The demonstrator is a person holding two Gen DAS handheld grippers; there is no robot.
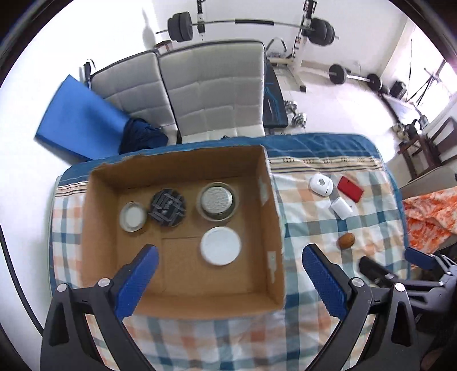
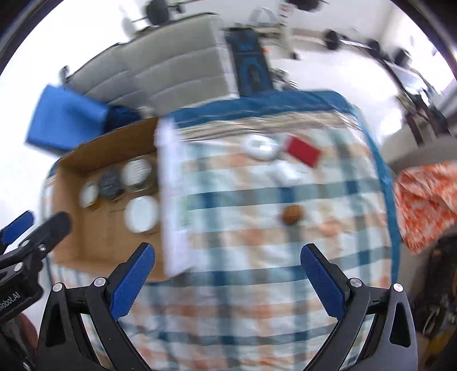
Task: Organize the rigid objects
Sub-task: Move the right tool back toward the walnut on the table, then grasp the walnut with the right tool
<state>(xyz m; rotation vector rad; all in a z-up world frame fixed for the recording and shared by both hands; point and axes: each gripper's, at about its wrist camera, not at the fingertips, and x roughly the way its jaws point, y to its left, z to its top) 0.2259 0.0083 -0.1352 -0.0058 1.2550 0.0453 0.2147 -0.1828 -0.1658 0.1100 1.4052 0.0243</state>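
An open cardboard box (image 1: pixel 274 211) (image 2: pixel 71 228) sits on the checked cloth and holds several round lidded containers: a white lid (image 1: pixel 220 246) (image 2: pixel 141 214), a metal tin (image 1: pixel 217 201), a dark patterned one (image 1: pixel 167 207) and a small white-topped jar (image 1: pixel 132 216). On the cloth to the box's right lie a round white device (image 1: pixel 321 184) (image 2: pixel 260 147), a red case (image 1: pixel 350 189) (image 2: pixel 302 149), a white box (image 1: pixel 341 208) and a brown oval object (image 1: pixel 346 240) (image 2: pixel 291 214). My left gripper (image 1: pixel 230 256) hangs open above the box. My right gripper (image 2: pixel 227 256) is open over the cloth, and its view is blurred.
The checked cloth (image 1: pixel 314 228) covers a table with a blue border. Grey cushioned chairs (image 1: pixel 200 91), a blue mat (image 1: pixel 77 114) and barbell equipment (image 1: pixel 251 25) stand behind it. An orange patterned fabric (image 1: pixel 428 211) lies at the right.
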